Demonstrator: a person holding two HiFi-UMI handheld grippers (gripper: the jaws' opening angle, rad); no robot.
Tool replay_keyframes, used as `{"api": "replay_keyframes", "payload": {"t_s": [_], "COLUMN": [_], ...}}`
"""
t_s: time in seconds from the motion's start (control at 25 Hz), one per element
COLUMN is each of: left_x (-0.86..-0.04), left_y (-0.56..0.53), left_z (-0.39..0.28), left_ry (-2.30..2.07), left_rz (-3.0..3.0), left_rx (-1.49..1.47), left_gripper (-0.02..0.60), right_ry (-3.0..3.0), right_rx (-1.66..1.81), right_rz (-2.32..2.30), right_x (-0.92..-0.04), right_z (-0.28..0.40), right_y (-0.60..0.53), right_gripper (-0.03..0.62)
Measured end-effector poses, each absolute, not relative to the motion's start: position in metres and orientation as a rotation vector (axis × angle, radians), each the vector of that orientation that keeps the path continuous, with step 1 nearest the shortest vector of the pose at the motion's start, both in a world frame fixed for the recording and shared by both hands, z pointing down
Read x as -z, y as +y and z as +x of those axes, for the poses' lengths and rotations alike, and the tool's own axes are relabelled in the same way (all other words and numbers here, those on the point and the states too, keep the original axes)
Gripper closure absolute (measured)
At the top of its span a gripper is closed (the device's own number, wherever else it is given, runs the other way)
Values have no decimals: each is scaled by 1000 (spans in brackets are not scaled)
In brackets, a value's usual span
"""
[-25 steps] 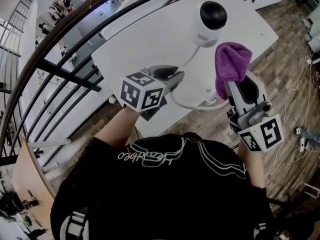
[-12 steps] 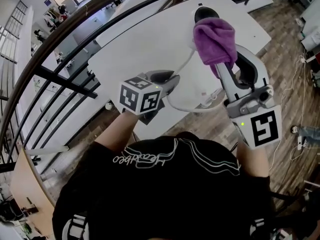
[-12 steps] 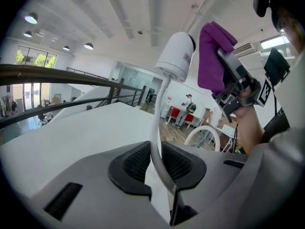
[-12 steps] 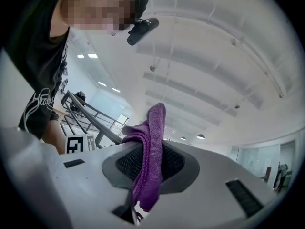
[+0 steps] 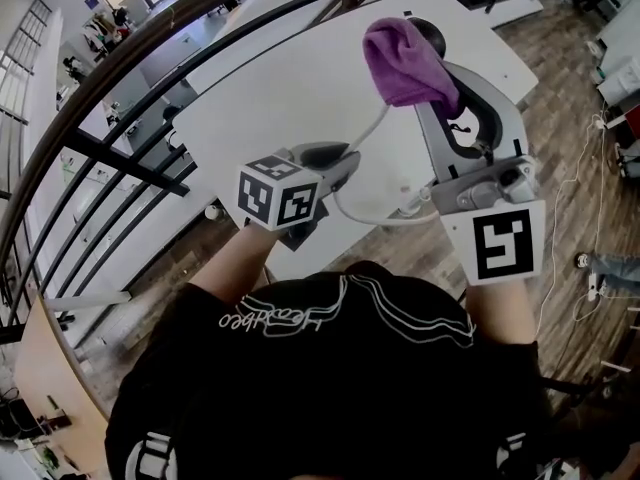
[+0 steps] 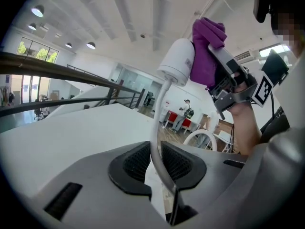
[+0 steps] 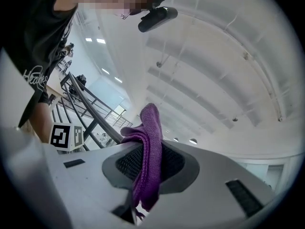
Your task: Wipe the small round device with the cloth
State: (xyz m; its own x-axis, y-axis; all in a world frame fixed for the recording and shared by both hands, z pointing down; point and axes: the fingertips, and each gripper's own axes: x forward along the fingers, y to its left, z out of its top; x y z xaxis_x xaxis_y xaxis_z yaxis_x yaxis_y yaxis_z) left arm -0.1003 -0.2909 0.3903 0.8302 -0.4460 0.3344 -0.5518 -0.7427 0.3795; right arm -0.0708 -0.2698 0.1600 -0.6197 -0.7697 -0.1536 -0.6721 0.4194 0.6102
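The small round device (image 6: 176, 61) is a white head on a thin white bendy stalk (image 5: 372, 125). In the head view only a dark sliver of its face (image 5: 433, 34) shows past the purple cloth (image 5: 402, 61). My right gripper (image 5: 432, 96) is shut on that cloth (image 7: 148, 147) and presses it against the head. My left gripper (image 5: 346, 160) is lower down the stalk, its jaws (image 6: 153, 157) shut around it. The stalk's lower loop (image 5: 372, 214) curls over the table's near edge.
The white table (image 5: 290, 78) reaches away ahead of me. A dark metal railing (image 5: 140, 158) runs along its left and far sides. Wooden floor (image 5: 560, 138) with loose cables lies to the right. My torso fills the bottom of the head view.
My right gripper has carried the cloth up and away from me onto the device's head, which now hides behind it. The left gripper has stayed put on the stalk.
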Motion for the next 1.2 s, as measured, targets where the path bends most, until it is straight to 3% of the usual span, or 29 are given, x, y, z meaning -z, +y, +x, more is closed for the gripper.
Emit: {"api": "replay_keyframes", "payload": {"t_s": [1.2], "left_x": [-390], "left_y": [-294], "left_z": [-103], "left_ry": [-687], "left_rz": [2533], "left_rx": [-239], "left_gripper": [500], "right_ry": [-2407], "right_rx": [806], "right_rz": [1079], "right_x": [-248], "right_z": [-102], "right_y": [-286], "right_gripper": [528]}}
